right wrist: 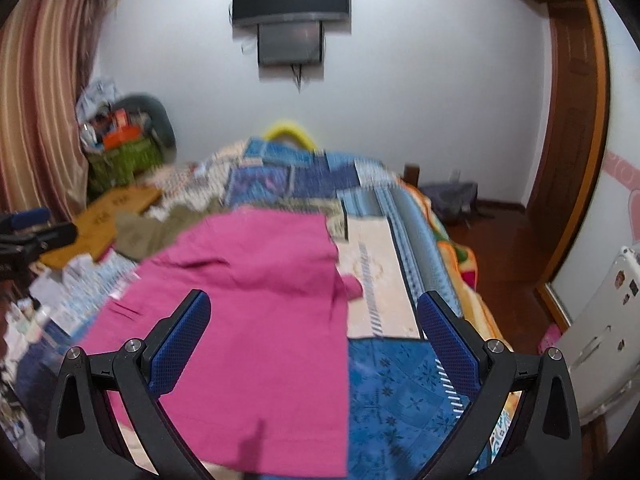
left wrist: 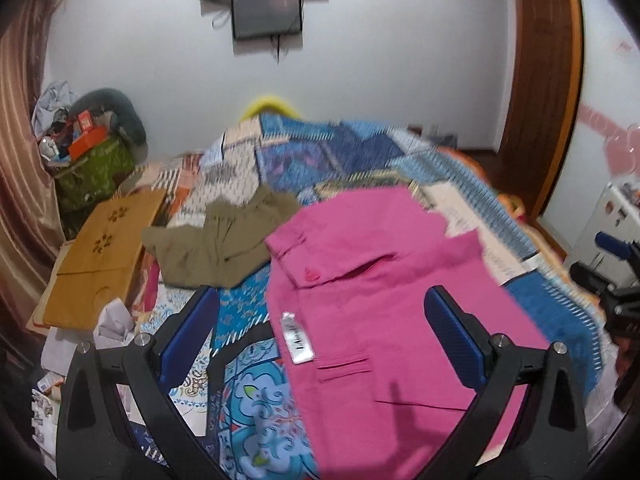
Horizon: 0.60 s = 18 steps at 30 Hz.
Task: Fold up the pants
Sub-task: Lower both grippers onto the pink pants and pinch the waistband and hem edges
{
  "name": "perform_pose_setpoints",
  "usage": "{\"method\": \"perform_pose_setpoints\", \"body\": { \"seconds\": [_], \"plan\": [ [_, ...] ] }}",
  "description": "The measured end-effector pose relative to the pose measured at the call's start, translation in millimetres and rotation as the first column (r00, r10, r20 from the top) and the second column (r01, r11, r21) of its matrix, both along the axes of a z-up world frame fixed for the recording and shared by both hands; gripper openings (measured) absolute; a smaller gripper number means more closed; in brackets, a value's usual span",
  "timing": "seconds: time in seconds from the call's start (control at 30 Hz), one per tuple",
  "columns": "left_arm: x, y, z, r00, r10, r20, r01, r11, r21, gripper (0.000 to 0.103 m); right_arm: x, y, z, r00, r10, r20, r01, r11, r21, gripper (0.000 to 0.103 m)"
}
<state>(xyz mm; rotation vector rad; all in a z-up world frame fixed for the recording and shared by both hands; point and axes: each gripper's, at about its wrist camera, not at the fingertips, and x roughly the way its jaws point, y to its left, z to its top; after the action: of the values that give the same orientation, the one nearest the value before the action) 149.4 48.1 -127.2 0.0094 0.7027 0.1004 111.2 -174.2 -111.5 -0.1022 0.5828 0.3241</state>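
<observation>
The pink pants (left wrist: 384, 300) are lying spread flat on the bed's patchwork quilt (left wrist: 320, 152), with a white label (left wrist: 297, 338) showing near their waistband. The left hand-held gripper (left wrist: 320, 336) is hovering above them with its fingers spread wide, holding nothing. The right hand-held gripper (right wrist: 314, 338) is likewise gaping empty over the pants. Olive pants (left wrist: 220, 244) are sitting crumpled at ten o'clock from the pink pair.
</observation>
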Motion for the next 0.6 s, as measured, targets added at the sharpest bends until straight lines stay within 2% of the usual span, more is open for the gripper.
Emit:
{"method": "perform_pose_setpoints", "body": {
  "seconds": [0.07,0.2,0.27,0.33,0.47,0.53,0.57,0.6],
  "plan": [
    [16,8,-13,0.999,-0.003,-0.049,0.003,1.000,-0.001,0.103,17,-3,-12,0.999,0.008,-0.051,-0.008,1.000,-0.010,0.102],
    [47,27,-39,0.991,-0.013,-0.135,0.004,0.997,-0.073,0.103,48,-4,-34,0.991,0.027,-0.134,-0.028,1.000,-0.007,0.102],
    [60,34,-50,0.983,-0.008,-0.182,-0.010,0.995,-0.100,0.099,58,-5,-41,0.986,0.037,-0.161,-0.038,0.999,-0.003,0.101],
    [74,40,-63,0.971,-0.007,-0.241,-0.025,0.991,-0.130,0.084,70,-5,-50,0.981,0.055,-0.186,-0.055,0.998,0.002,0.092],
    [90,48,-79,0.955,-0.018,-0.296,-0.035,0.984,-0.172,0.072,93,-2,-67,0.964,0.092,-0.248,-0.089,0.996,0.023,0.077],
    [95,49,-86,0.948,-0.037,-0.317,-0.024,0.982,-0.187,0.059,104,-1,-74,0.952,0.114,-0.284,-0.105,0.993,0.047,0.069],
    [98,49,-89,0.943,-0.049,-0.329,-0.019,0.980,-0.201,0.055,111,0,-79,0.944,0.124,-0.306,-0.111,0.992,0.060,0.064],
    [102,49,-93,0.936,-0.063,-0.347,-0.015,0.976,-0.219,0.047,116,1,-83,0.936,0.133,-0.324,-0.116,0.991,0.072,0.063]
  ]
}}
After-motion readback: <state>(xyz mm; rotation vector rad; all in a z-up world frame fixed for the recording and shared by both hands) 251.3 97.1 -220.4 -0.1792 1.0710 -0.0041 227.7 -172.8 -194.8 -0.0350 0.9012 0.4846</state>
